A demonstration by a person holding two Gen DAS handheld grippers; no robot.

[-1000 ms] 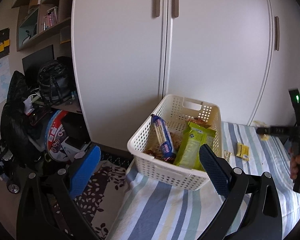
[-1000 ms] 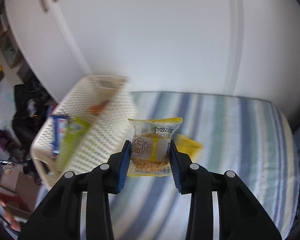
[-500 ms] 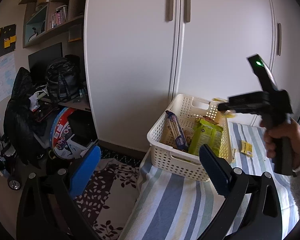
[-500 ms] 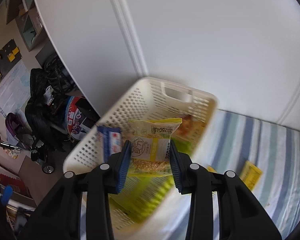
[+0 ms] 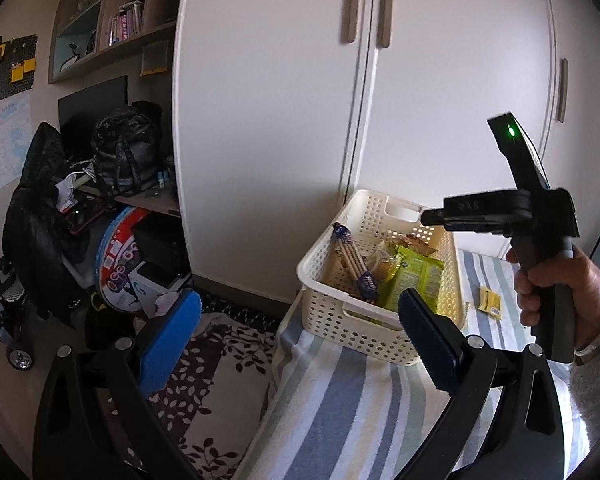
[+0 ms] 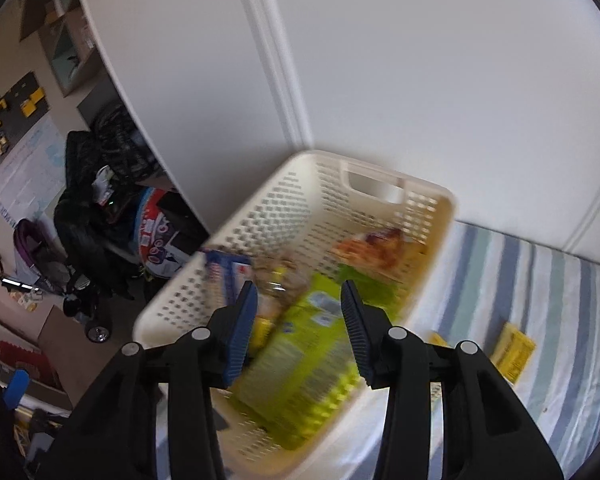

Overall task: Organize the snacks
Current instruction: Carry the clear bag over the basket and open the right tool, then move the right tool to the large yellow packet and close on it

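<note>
Basket (image 5: 380,332): one, cream perforated plastic, cut-out handle in far wall, set on near-left end of striped surface (image 5: 340,412), just in front of white wardrobe doors (image 5: 280,120).

Contents of basket, left wrist view:
- Blue-wrapped biscuit roll (image 5: 354,262), one, leaning on left inner wall.
- Green packet (image 5: 414,280), one, upright against right side, near end.
- Orange-printed packet (image 6: 374,248), one, at far end; blurred in right wrist view.
- Small pale-yellow packet (image 5: 382,258), one, between roll and green packet, partly hidden.
- Further items beneath not distinguishable.

Outside basket, on striped surface to right:
- Yellow sachet (image 5: 490,300), one, flat, well apart from basket.
- Second, smaller yellow piece (image 6: 440,338) just beside basket's right wall; mostly hidden behind gripper finger.

Grippers: two.
- Right gripper (image 6: 298,320): above basket's near end, pointing down into it; jaws apart, nothing between pads; held by a hand (image 5: 556,284) with bracelet at wrist.
- Left gripper (image 5: 300,336): low at near-left, off edge of striped surface; jaws spread wide, empty.

Background, left: open shelves, black bags, patterned rug (image 5: 212,360).
</note>
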